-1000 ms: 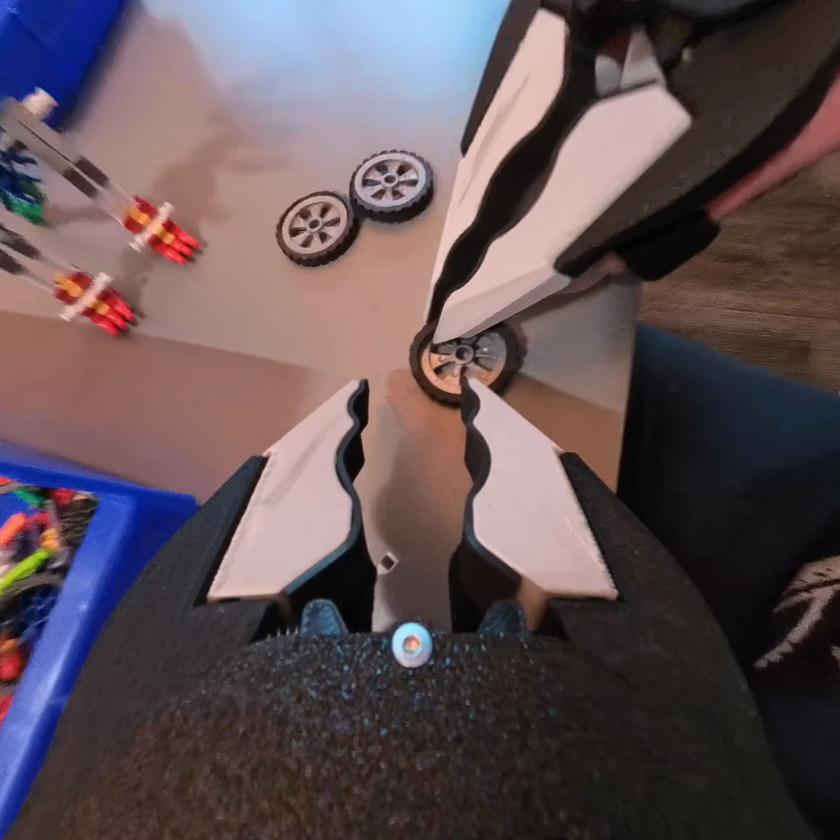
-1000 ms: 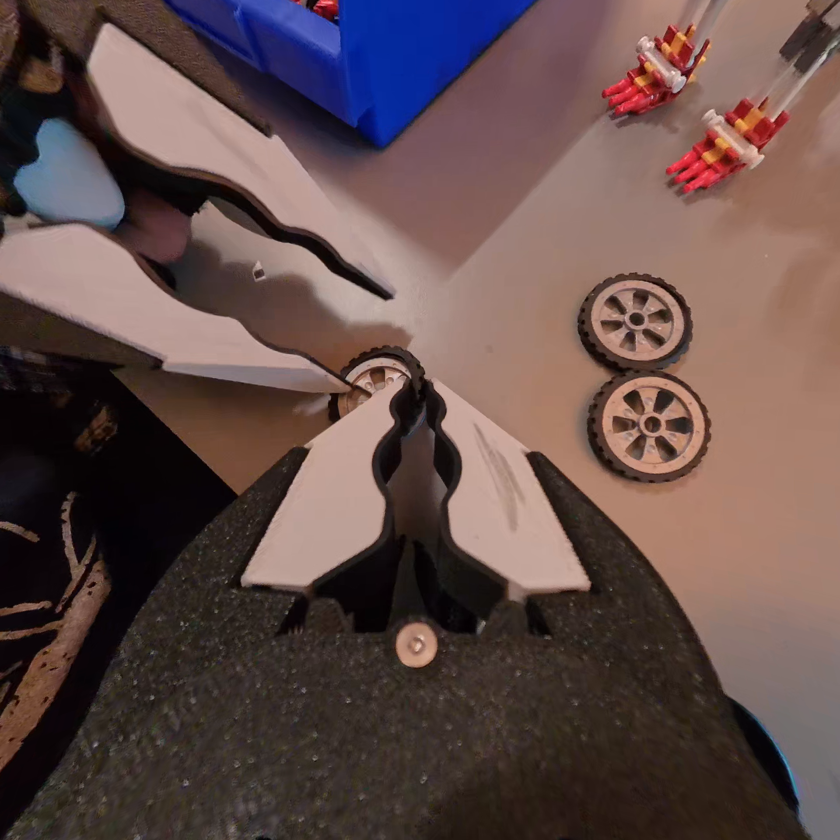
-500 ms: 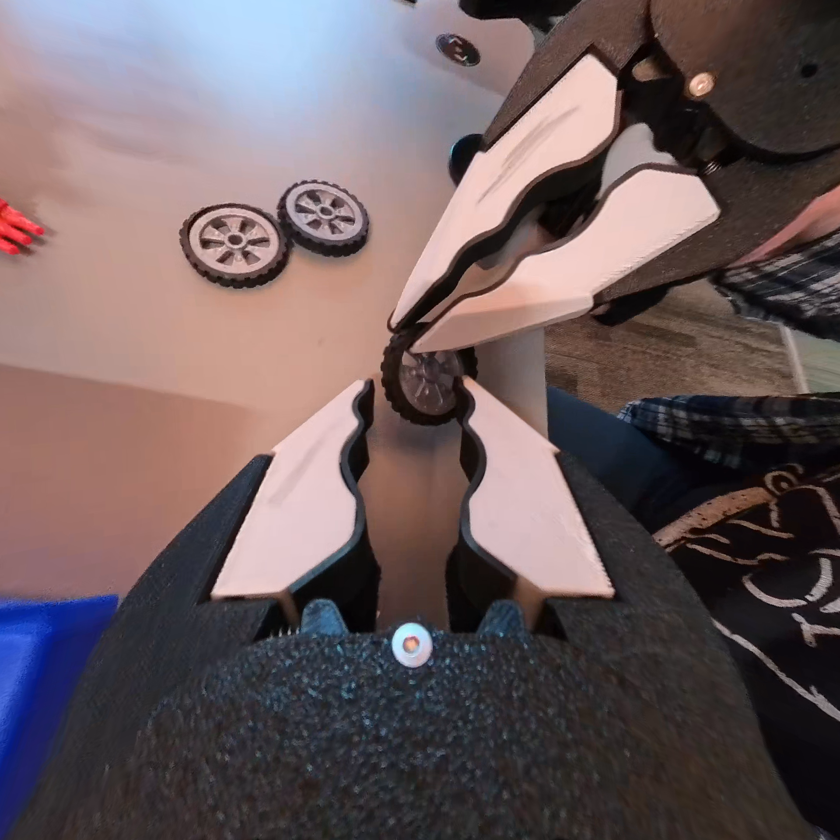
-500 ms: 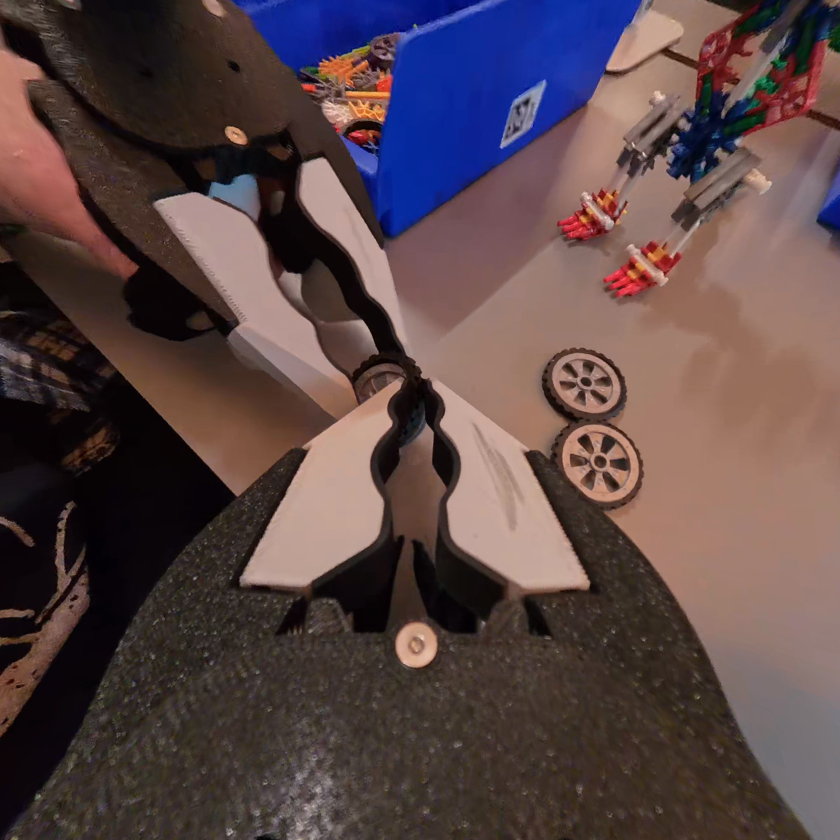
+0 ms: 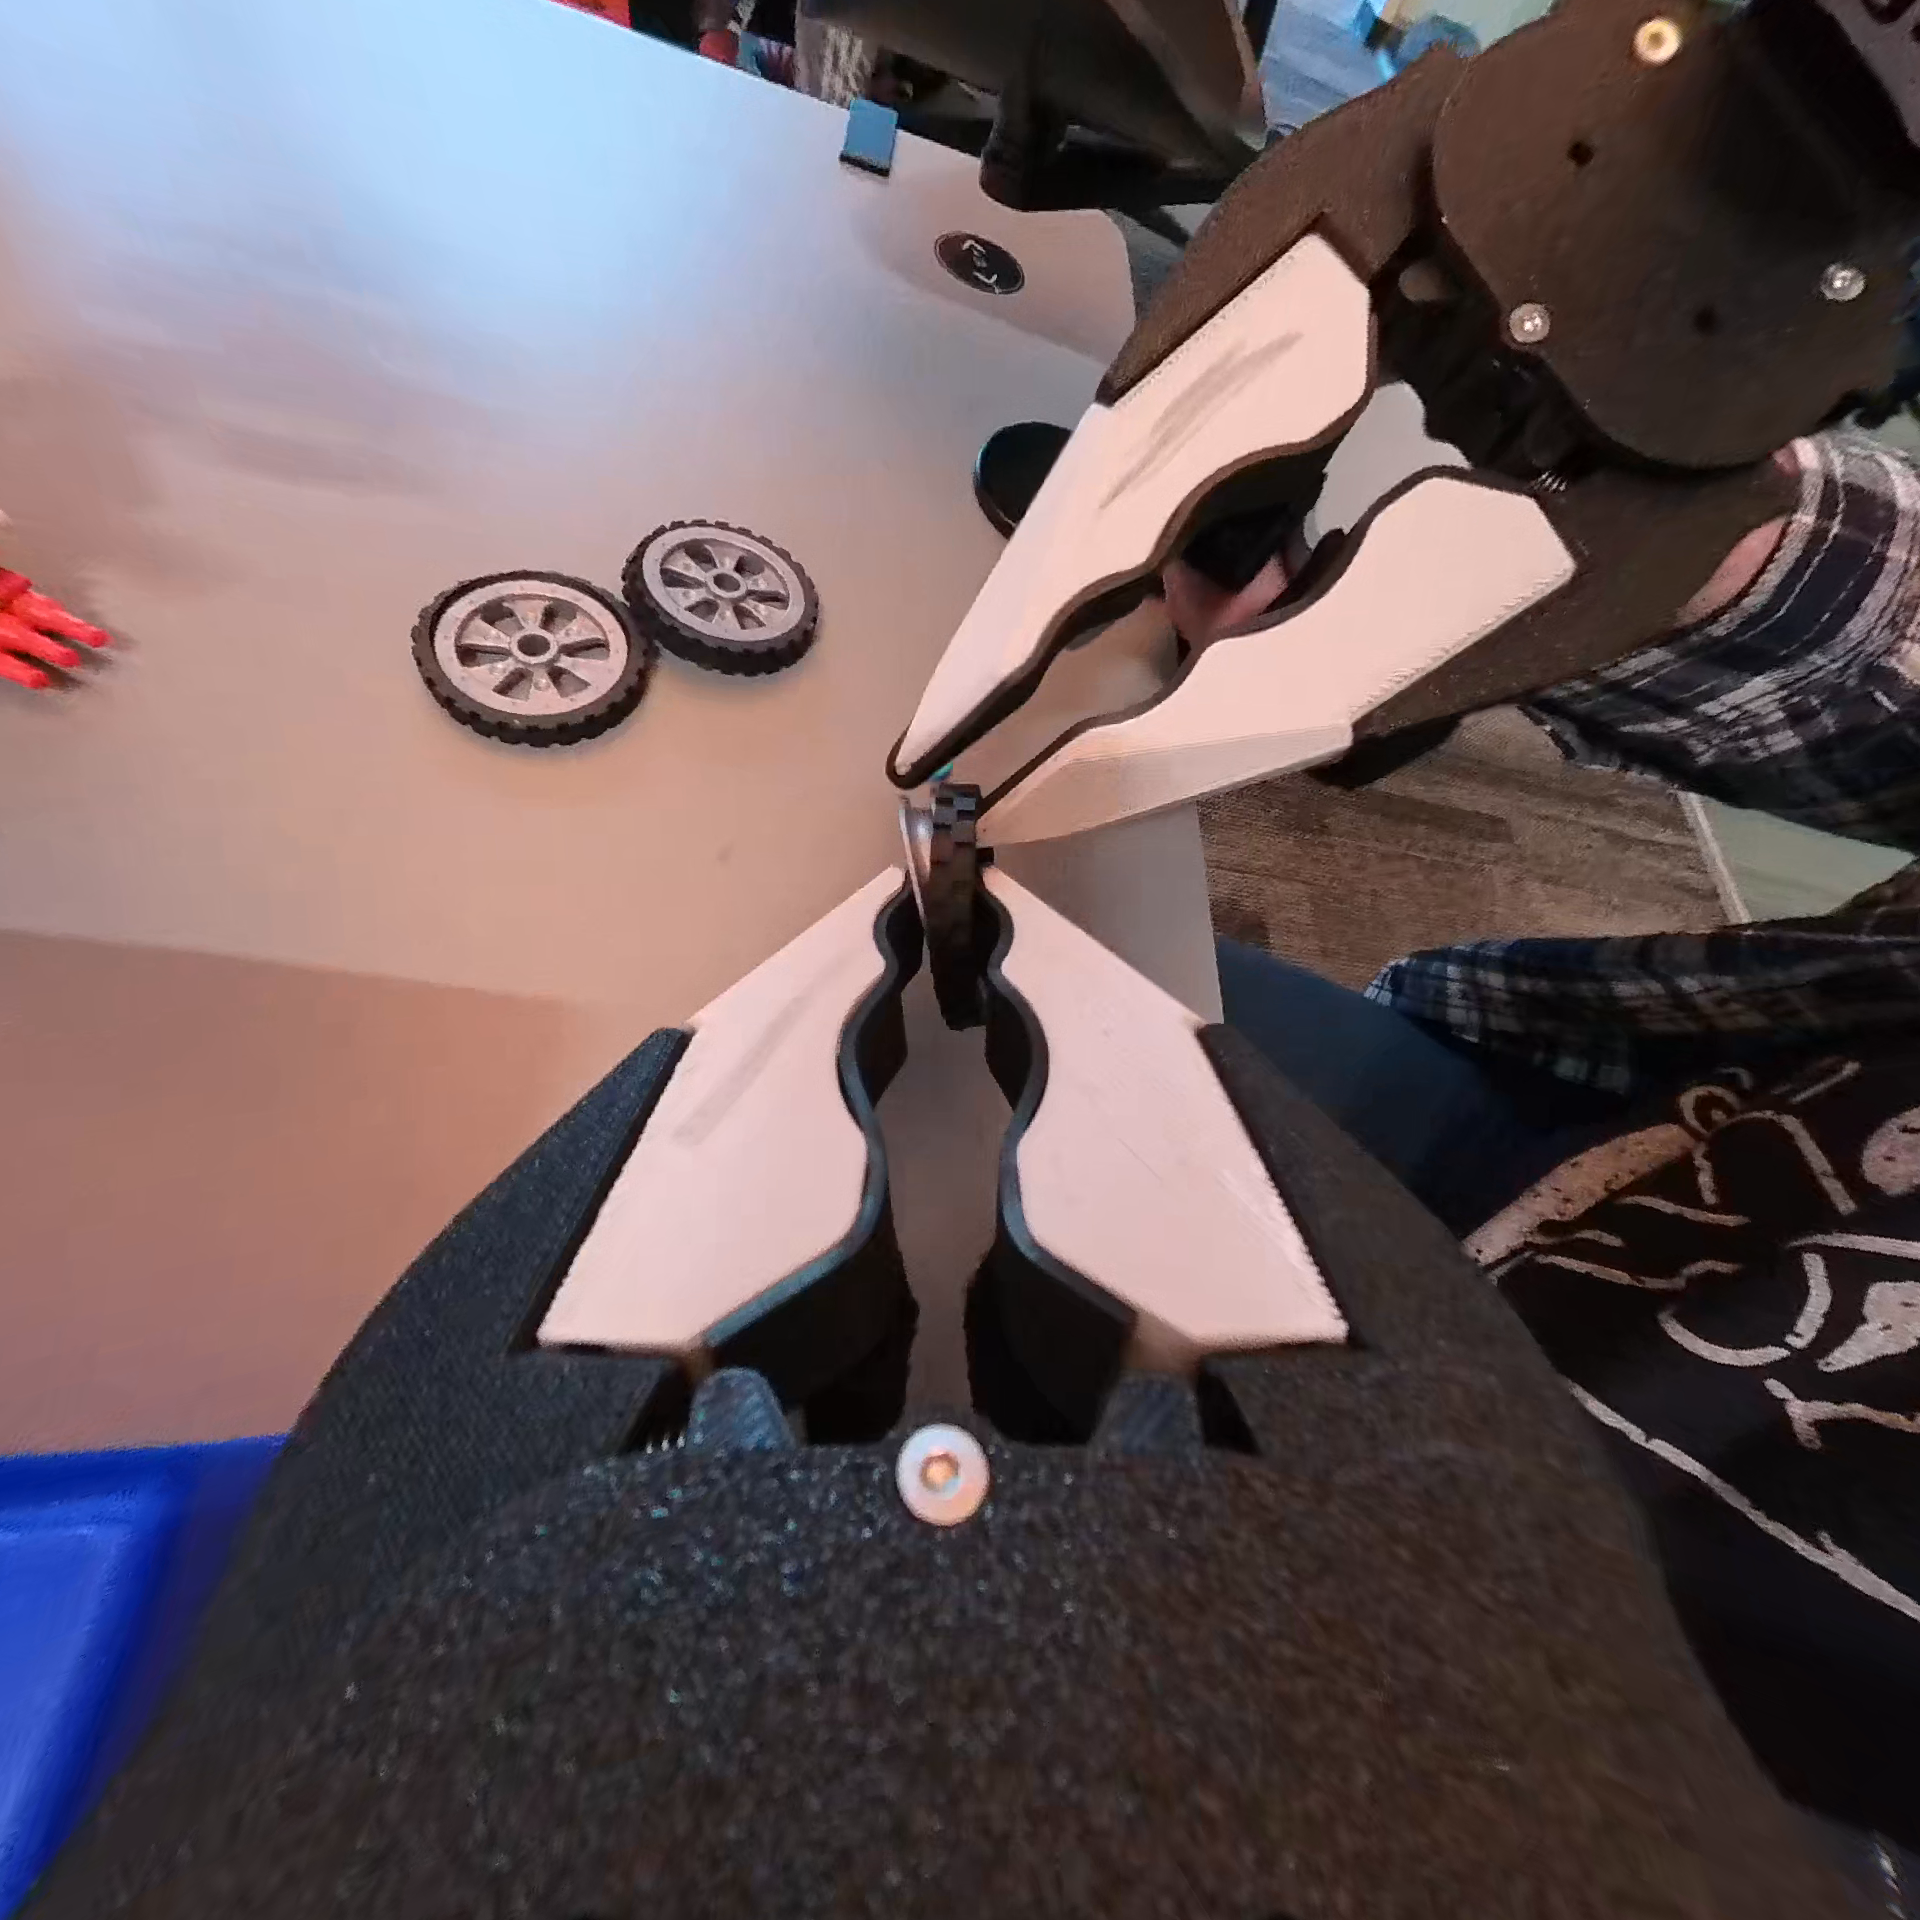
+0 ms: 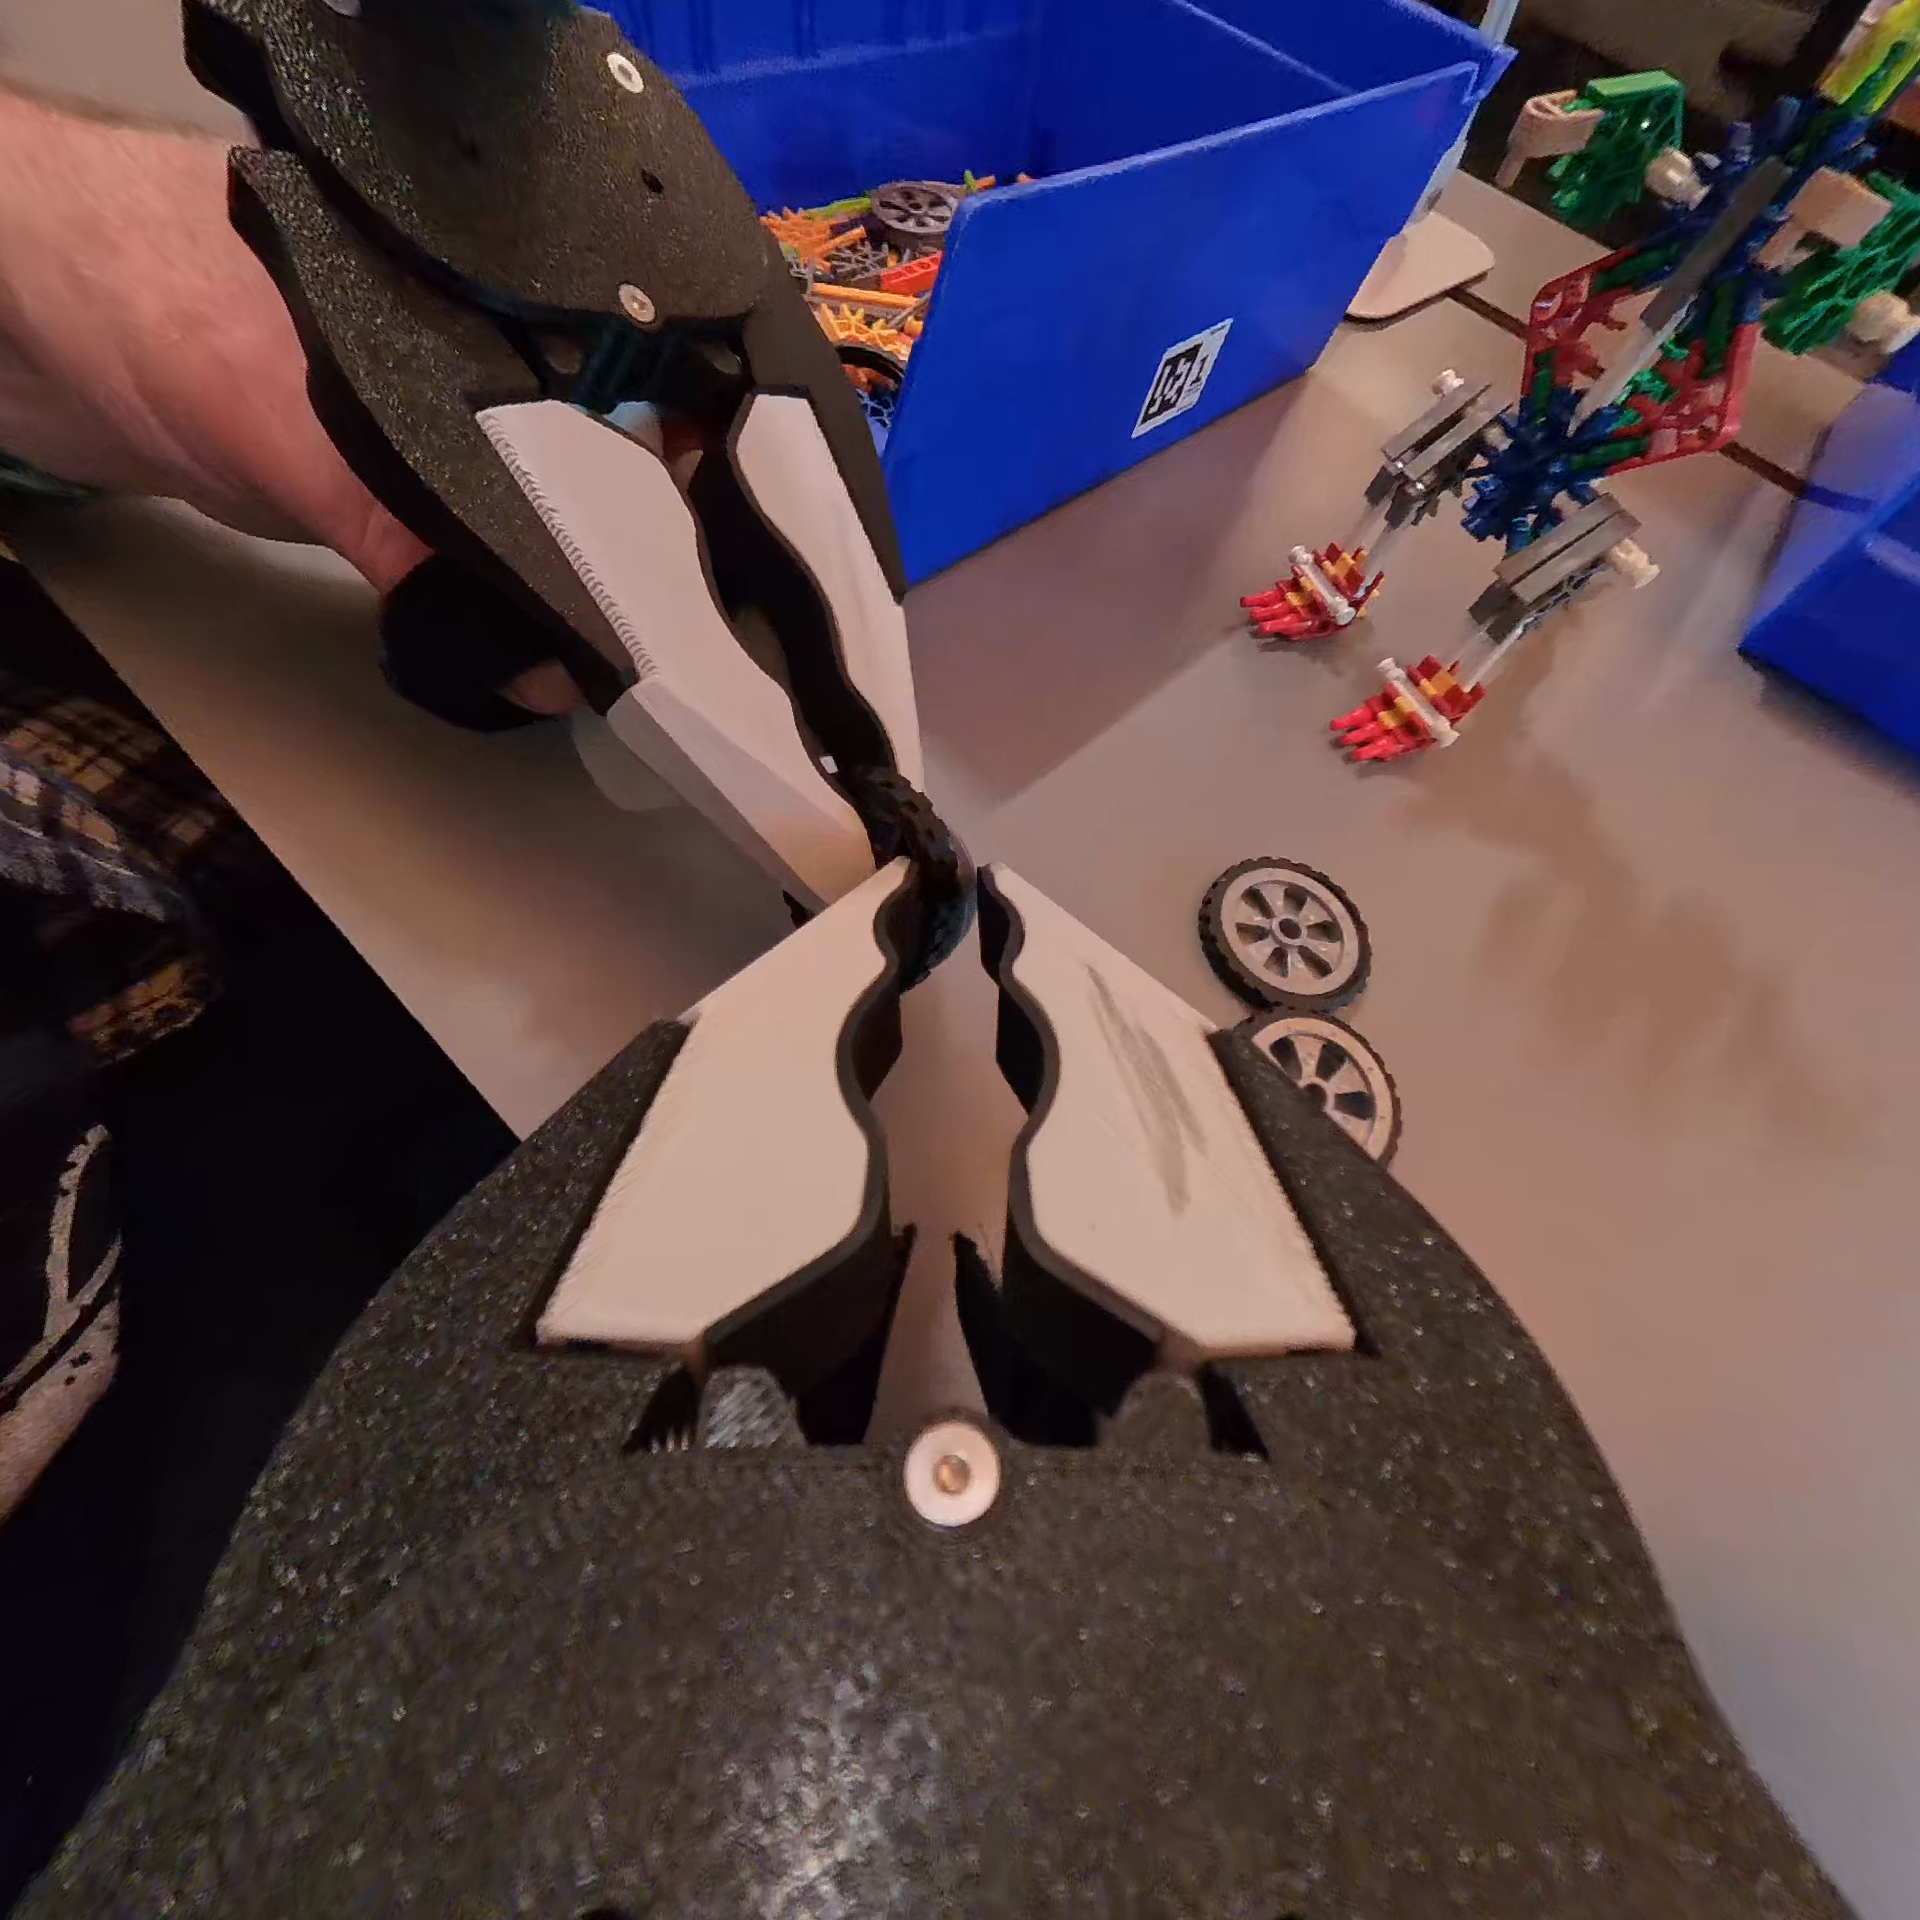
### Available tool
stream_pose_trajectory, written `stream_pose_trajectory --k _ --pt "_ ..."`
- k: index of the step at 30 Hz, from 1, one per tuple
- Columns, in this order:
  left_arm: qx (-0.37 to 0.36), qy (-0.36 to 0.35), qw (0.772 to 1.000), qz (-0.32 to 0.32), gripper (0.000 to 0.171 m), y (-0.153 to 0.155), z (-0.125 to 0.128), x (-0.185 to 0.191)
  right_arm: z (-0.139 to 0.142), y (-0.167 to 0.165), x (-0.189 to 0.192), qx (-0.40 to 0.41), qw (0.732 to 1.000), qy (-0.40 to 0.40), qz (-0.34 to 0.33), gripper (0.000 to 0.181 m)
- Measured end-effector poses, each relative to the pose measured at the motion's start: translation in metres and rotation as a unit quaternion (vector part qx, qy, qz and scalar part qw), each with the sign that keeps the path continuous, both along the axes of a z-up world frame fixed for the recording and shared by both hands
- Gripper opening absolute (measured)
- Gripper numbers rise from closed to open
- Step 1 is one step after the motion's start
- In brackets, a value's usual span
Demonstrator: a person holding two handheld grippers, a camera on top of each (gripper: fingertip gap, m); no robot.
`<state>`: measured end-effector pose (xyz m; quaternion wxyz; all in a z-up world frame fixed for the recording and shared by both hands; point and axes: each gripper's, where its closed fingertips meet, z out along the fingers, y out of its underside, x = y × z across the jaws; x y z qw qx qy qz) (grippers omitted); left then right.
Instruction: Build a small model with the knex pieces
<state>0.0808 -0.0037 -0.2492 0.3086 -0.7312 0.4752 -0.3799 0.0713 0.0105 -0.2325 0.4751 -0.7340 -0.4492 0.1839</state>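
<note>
gripped one wheel (image 5: 954,914) edge-on in left claw (image 5: 945,894) and right claw (image 6: 940,883), above tabletop (image 5: 312,831), likely for handover.

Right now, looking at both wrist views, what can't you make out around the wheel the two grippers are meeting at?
- Held wheel: edge-on in the left view, its spoked face hidden.
- Right gripper: the wheel fills its gap, so whether its fingers pinch it is unclear.
- Lower table wheel: half covered by the right gripper's finger.
- Red toy foot: blurred and cut off by the left edge.
- Bin: its contents are mostly behind the left gripper.
</note>
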Motion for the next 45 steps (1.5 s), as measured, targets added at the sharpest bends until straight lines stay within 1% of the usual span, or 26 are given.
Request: stream_pose_trajectory --k 4,7,12,15,17,19,22,23,28,30,33,34,35,36,38,42,45 --pt "0.037 0.021 0.999 -0.018 0.006 -0.003 -0.004 -0.001 -0.004 -0.004 0.0 -0.013 1.0 -0.003 0.022 0.009" --pt "0.045 0.014 0.999 -0.02 0.007 -0.004 -0.001 0.0 -0.002 -0.005 0.0 0.011 0.999 -0.017 0.029 0.005" --pt "0.056 0.002 0.997 -0.05 0.006 -0.01 0.006 -0.004 0.007 -0.012 -0.004 0.006 0.998 0.023 0.053 0.004" --pt "0.051 -0.004 0.998 -0.049 0.007 -0.011 0.009 -0.003 0.01 -0.012 -0.004 -0.007 0.997 0.045 0.055 0.004" --pt "0.049 -0.002 0.998 -0.034 0.007 -0.008 0.009 -0.003 0.01 -0.009 -0.003 0.016 0.999 0.019 0.035 0.004" --pt "0.023 -0.007 1.0 -0.009 0.006 -0.002 0.009 -0.003 0.009 -0.003 -0.003 0.05 0.999 -0.019 -0.002 0.004" --pt "0.009 0.0 1.0 0.012 0.006 0.003 0.004 -0.003 0.005 0.005 -0.001 0.117 0.986 -0.106 -0.048 0.004" --pt "0.011 0.002 1.0 0.014 0.006 0.004 0.003 -0.004 0.004 0.006 -0.002 0.124 0.984 -0.116 -0.056 0.004" --pt "0.017 0.011 1.0 0.015 0.006 0.002 0.002 -0.003 0.002 0.004 -0.002 0.074 0.995 -0.052 -0.049 0.003" --pt "0.025 0.018 0.999 0.019 0.006 0.004 0.002 -0.003 0.003 0.005 -0.001 0.11 0.988 -0.086 -0.059 0.003" --pt "0.019 0.016 0.999 0.029 0.006 0.006 0.001 -0.003 0.003 0.007 -0.001 0.15 0.978 -0.128 -0.07 0.002" --pt "0.025 0.02 0.999 0.029 0.006 0.006 0.0 -0.004 0.002 0.007 -0.001 0.146 0.979 -0.124 -0.068 0.002" --pt "0.023 0.019 0.999 0.026 0.006 0.004 -0.001 -0.005 0.001 0.006 -0.002 0.123 0.985 -0.099 -0.063 0.002" --pt "0.016 0.015 1.0 0.021 0.006 0.002 0.0 -0.005 0.001 0.004 -0.003 0.087 0.993 -0.06 -0.057 0.002" --pt "0.022 0.005 1.0 0.009 0.007 -0.001 0.003 -0.004 0.003 0.002 -0.004 0.03 0.999 0.008 -0.043 0.002" --pt "0.029 -0.001 0.999 -0.026 0.008 -0.009 0.006 -0.005 0.004 -0.006 -0.006 -0.04 0.997 0.071 0.005 0.002" --pt "0.032 0.0 0.998 -0.053 0.008 -0.017 0.007 -0.006 0.005 -0.014 -0.007 -0.078 0.991 0.099 0.05 0.002"
